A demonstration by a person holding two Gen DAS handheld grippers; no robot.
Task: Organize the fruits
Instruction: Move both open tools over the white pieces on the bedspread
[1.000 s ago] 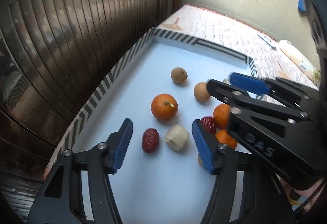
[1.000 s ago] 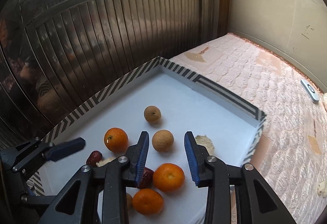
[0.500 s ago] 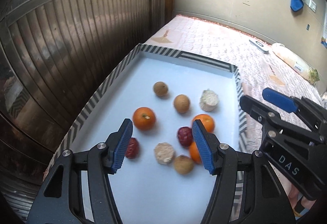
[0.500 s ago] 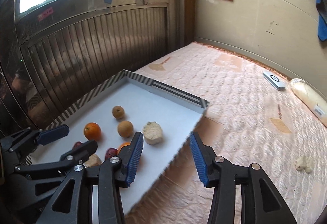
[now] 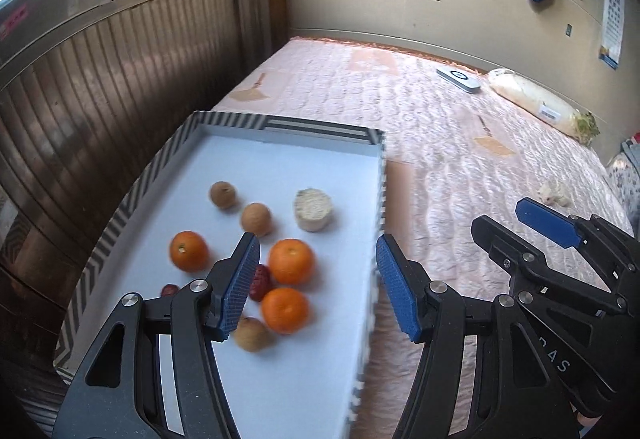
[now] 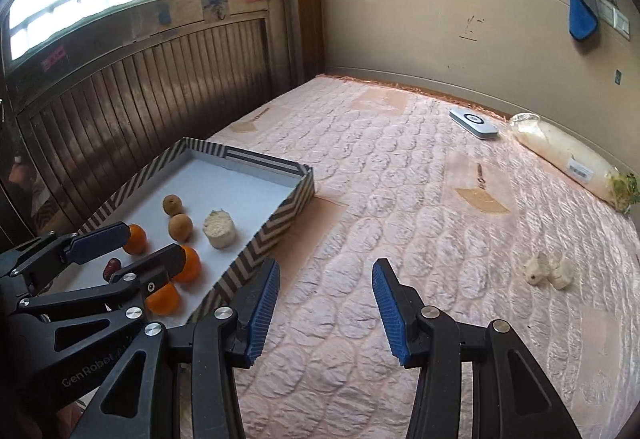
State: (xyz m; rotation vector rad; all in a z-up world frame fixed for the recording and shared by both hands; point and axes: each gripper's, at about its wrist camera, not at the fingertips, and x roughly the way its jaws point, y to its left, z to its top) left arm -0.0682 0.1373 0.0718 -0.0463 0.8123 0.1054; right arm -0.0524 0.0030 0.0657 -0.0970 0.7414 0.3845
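The striped-rim tray (image 5: 132, 195) with a white floor holds three oranges (image 5: 291, 261), brown longans (image 5: 256, 218), dark red dates (image 5: 260, 281) and a pale cut chunk (image 5: 314, 209). My left gripper (image 5: 316, 243) hangs open and empty above the tray's near right part. From the right wrist the same tray (image 6: 280, 227) lies at the left with its oranges (image 6: 188, 265). My right gripper (image 6: 327, 271) stands open with nothing between its fingers, over the pink quilt to the right of the tray. Each gripper shows in the other's view: right gripper (image 5: 508, 219), left gripper (image 6: 150, 243).
The pink quilted bed (image 6: 400, 199) spreads to the right of the tray. On it lie small pale lumps (image 6: 548, 271), a white flat device (image 6: 474, 123) and a bagged white vegetable (image 6: 568, 159). A dark slatted wall (image 6: 140, 99) runs along the left.
Both grippers drew back and swung right, so the tray slid left in both views. The right gripper left the fruit, now hangs over the quilt, and its jaws widened.
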